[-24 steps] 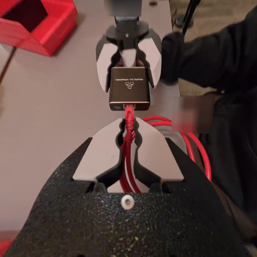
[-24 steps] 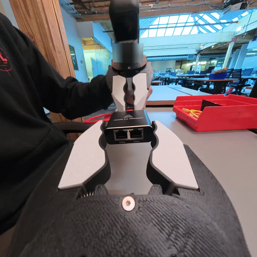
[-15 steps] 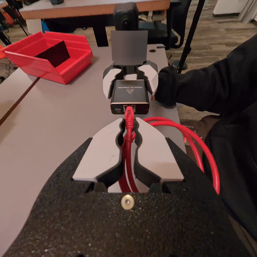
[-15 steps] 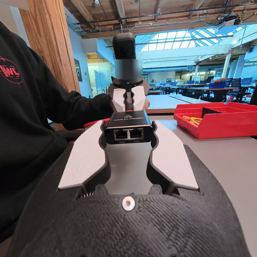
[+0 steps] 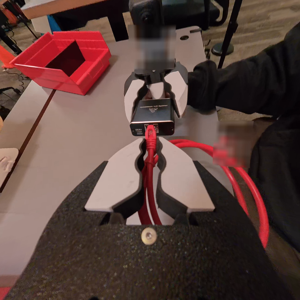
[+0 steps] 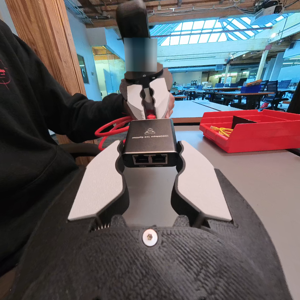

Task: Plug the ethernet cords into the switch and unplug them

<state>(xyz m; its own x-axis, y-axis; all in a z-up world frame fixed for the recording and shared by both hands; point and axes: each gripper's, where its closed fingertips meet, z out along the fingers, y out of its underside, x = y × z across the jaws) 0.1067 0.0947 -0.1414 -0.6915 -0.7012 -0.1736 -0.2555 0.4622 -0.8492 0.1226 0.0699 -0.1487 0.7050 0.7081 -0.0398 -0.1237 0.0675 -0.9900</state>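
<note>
Left gripper is clamped on the red ethernet cord just behind its plug, which sits at the single port of the black switch. Right gripper pinches the switch by its sides, held above the grey table; its two near ports are vacant. Cord loops toward the person's black sleeve. Red bin on the table holds a yellow cable.

Two close wrist views facing each other along their jaws, sharing the switch between.
</note>
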